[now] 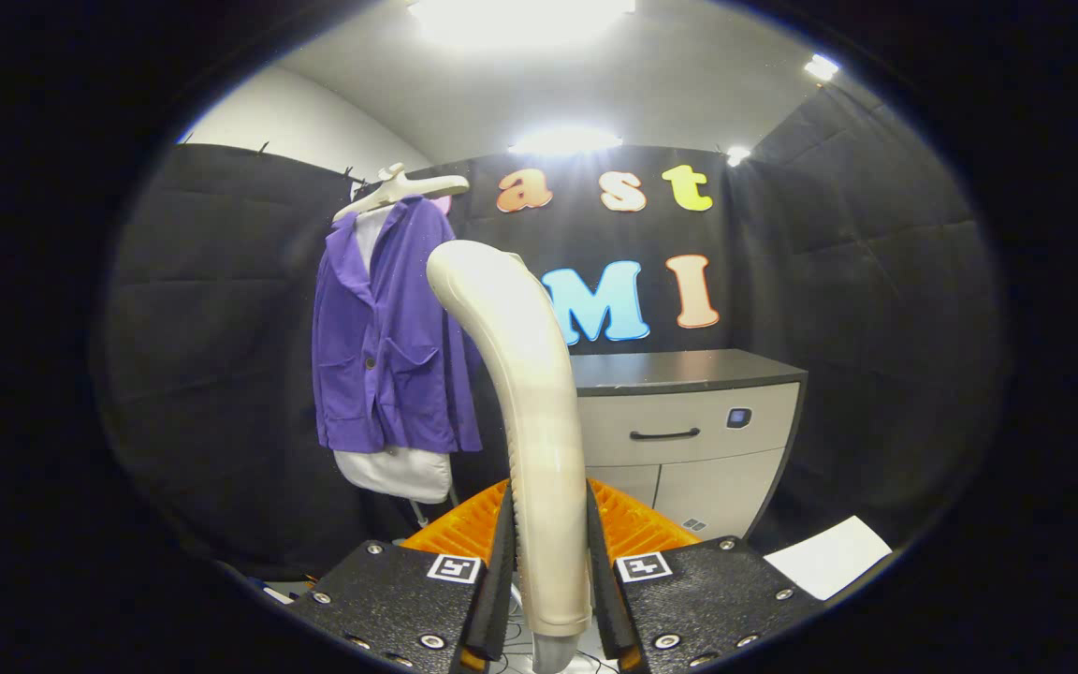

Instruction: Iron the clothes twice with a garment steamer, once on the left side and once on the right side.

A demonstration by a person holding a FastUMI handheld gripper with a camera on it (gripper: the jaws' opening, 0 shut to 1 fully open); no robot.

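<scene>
Both fingers (504,552) of your gripper (550,562) are clenched on the steamer handle (530,393) standing upright between them, so keep that squeeze and carry it toward the purple jacket (389,346) hanging well beyond and left, starting on its left side.

Black quilted cloth walls (221,309) enclosed the booth on three sides, rising to a pale grey ceiling (670,84) where a broad bright light panel (520,14) glared overhead. A second glowing strip light (565,140) hung just above the back wall, with two small spotlights (820,65) towards the corner. A white plaster wall (305,122) showed above the cloth beside the ceiling. Against the back wall stood a beige cabinet (689,440) with a dark flat top (679,367), a black curved drawer handle (663,434) and two lower doors. A white sheet of paper (829,555) lay in front of it.
</scene>
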